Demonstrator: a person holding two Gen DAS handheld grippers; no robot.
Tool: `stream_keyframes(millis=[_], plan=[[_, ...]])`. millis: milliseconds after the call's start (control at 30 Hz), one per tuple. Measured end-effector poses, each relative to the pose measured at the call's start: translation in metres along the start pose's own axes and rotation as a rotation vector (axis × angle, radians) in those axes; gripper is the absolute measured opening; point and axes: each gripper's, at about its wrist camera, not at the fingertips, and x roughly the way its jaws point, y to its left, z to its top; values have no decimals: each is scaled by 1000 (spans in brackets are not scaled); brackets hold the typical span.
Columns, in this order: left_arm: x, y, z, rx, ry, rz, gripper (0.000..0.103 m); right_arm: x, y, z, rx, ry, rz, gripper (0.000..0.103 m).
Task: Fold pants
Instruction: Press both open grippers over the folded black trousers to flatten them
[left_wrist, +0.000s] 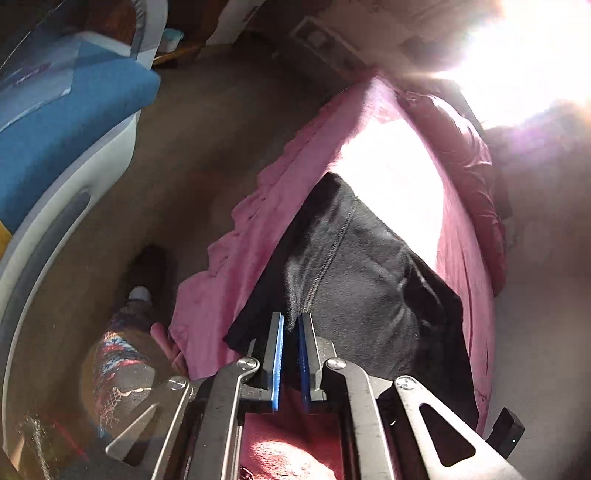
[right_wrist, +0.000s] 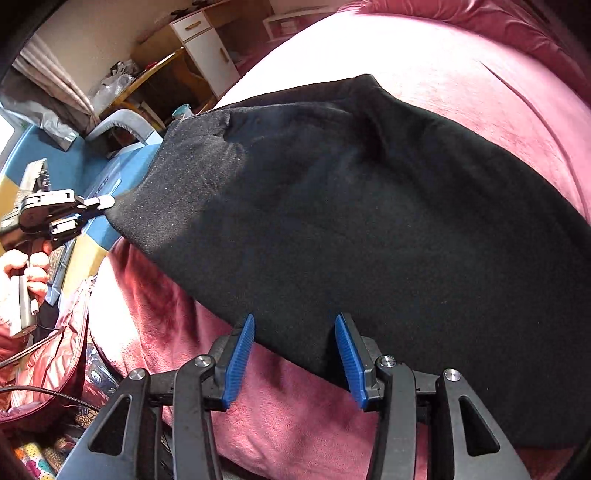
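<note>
The black pants (right_wrist: 332, 203) lie spread across a pink blanket (right_wrist: 288, 406) on the bed. My left gripper (left_wrist: 291, 321) is shut on an edge of the pants (left_wrist: 362, 266), with dark cloth pinched between its blue pads. In the right wrist view the left gripper (right_wrist: 105, 202) bites the far left corner and holds it just off the bed's side. My right gripper (right_wrist: 294, 325) stands open over the near edge of the pants. The cloth's hem runs between its blue fingers (right_wrist: 240, 362), and the pads do not press on it.
A blue and white seat (left_wrist: 66, 122) stands left of the bed, past a strip of floor. The person's patterned trouser leg (left_wrist: 118, 369) and hand (right_wrist: 33, 273) are nearby. A pink quilted jacket (right_wrist: 48, 369) lies lower left, and a white cabinet (right_wrist: 210, 51) stands behind. Sun glare washes out the blanket (left_wrist: 391, 177).
</note>
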Motion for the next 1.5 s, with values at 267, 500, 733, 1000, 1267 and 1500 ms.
stream_keyframes(millis=[267, 500, 733, 1000, 1267, 1500], plan=[[46, 14, -5, 94, 77, 357, 4, 10, -19, -5, 83, 6, 73, 49], [24, 24, -5, 12, 20, 386, 14, 5, -20, -9, 87, -10, 78, 50], [-20, -45, -7, 180, -158, 218, 26, -20, -36, -11, 148, -84, 56, 51], [59, -171, -85, 568, 83, 5, 28, -75, -114, -36, 367, -217, -72, 51], [134, -217, -138, 763, 289, 55, 27, -111, -230, -93, 678, -278, -220, 51], [148, -213, -135, 704, 313, 82, 27, -133, -287, -135, 831, -397, -112, 31]])
